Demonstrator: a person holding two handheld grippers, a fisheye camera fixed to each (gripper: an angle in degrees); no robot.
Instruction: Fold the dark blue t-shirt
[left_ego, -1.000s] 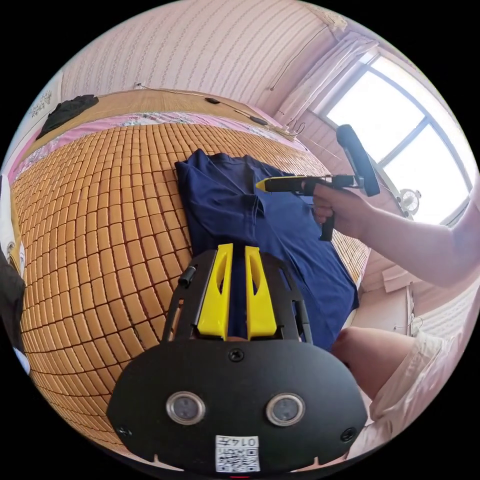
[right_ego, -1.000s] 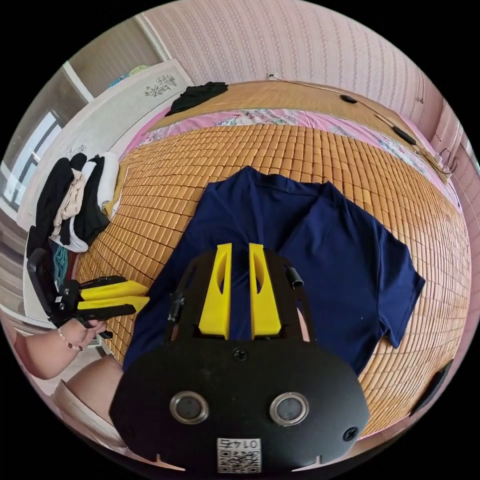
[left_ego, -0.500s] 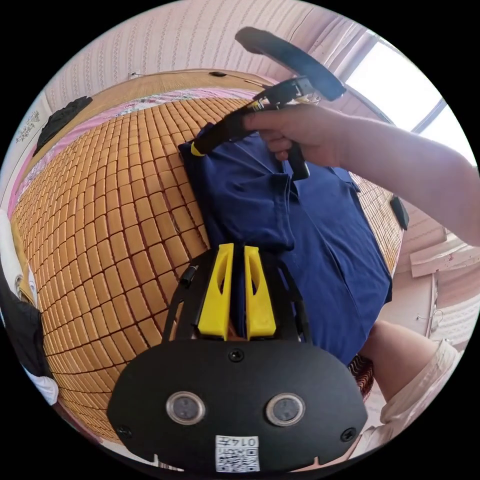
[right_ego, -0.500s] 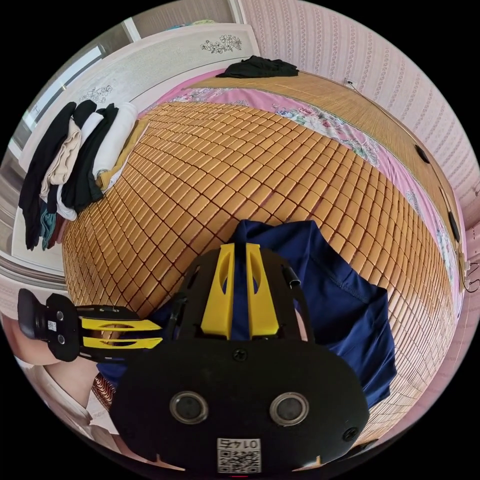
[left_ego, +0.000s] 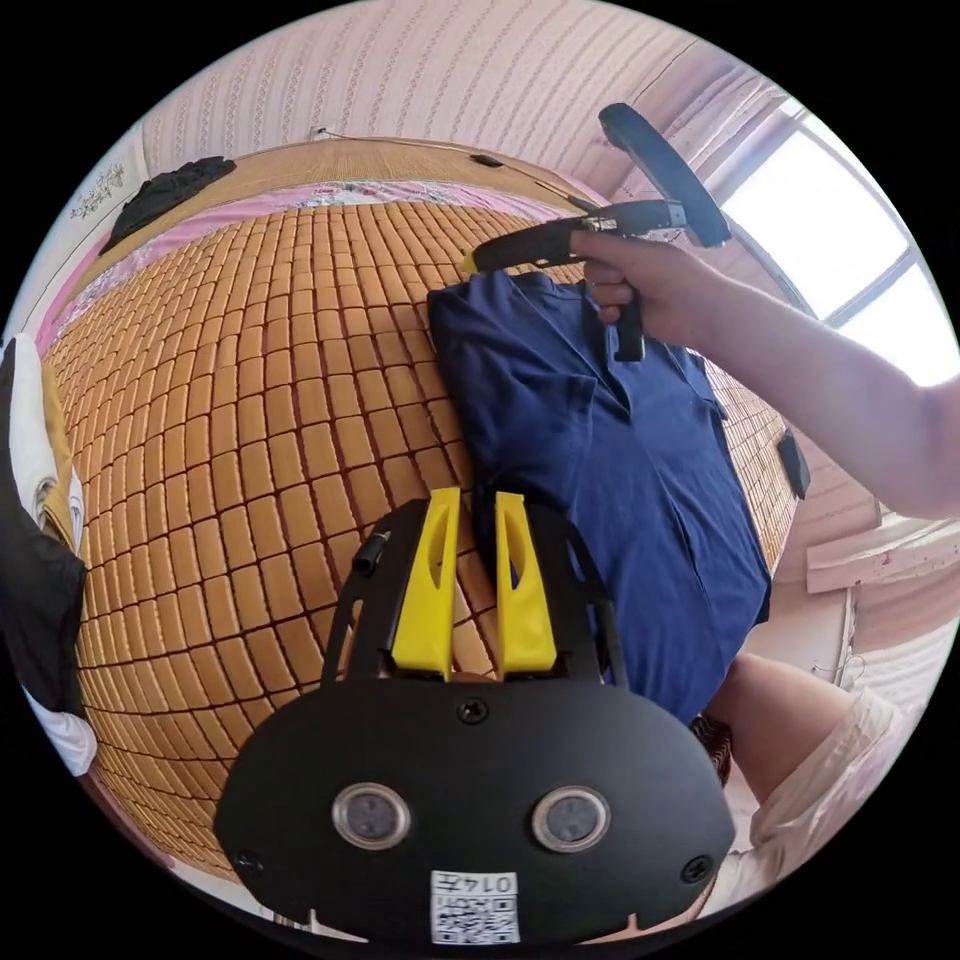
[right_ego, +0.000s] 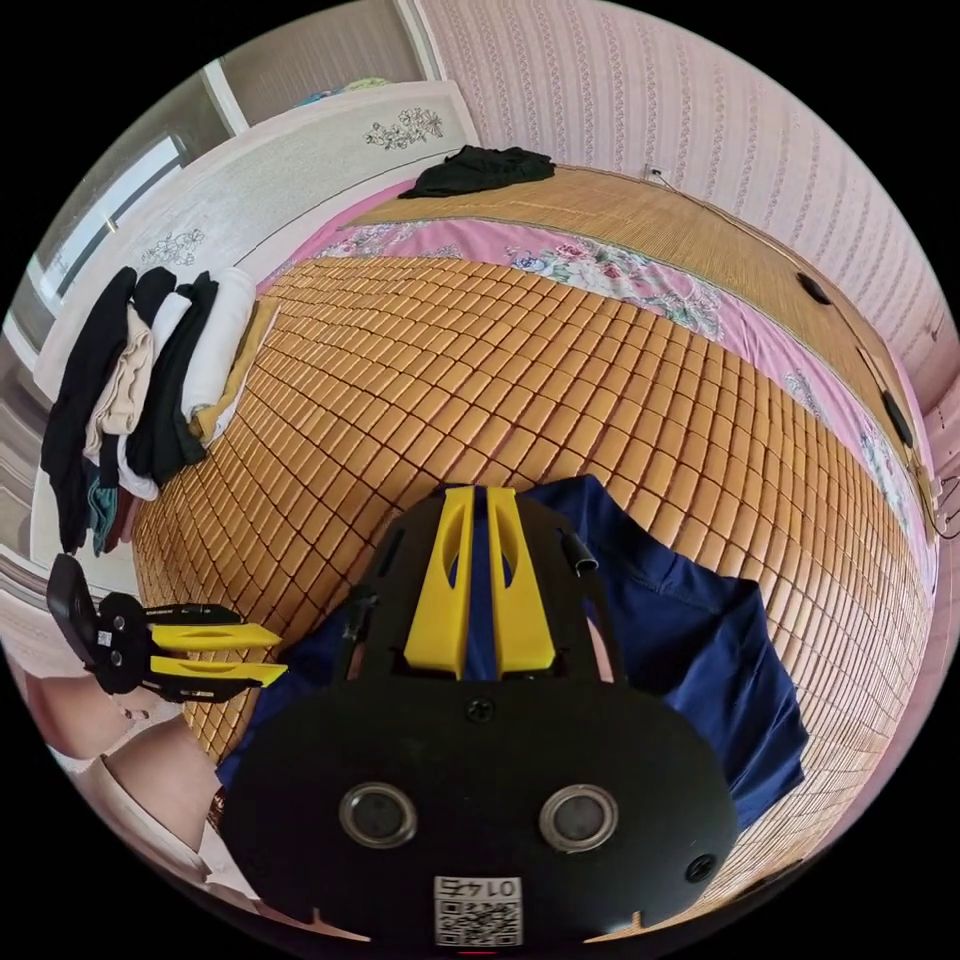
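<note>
A dark blue t-shirt lies partly folded on an orange mat of small bamboo tiles that covers the bed, near the edge where the person stands. In the left gripper view, the left gripper with its two yellow jaws hovers just beside the shirt's near edge; the jaws stand a little apart, with mat tiles and a strip of blue cloth visible in the gap, and they hold nothing. In the same view the right gripper reaches in from the right, held in the person's hand, its tip at the shirt's far corner. In the right gripper view its yellow jaws stand close together with blue fabric between them, but whether they actually pinch it I cannot tell. A pile of black, white and beige clothes sits at the mat's left edge, well apart from the shirt.
</note>
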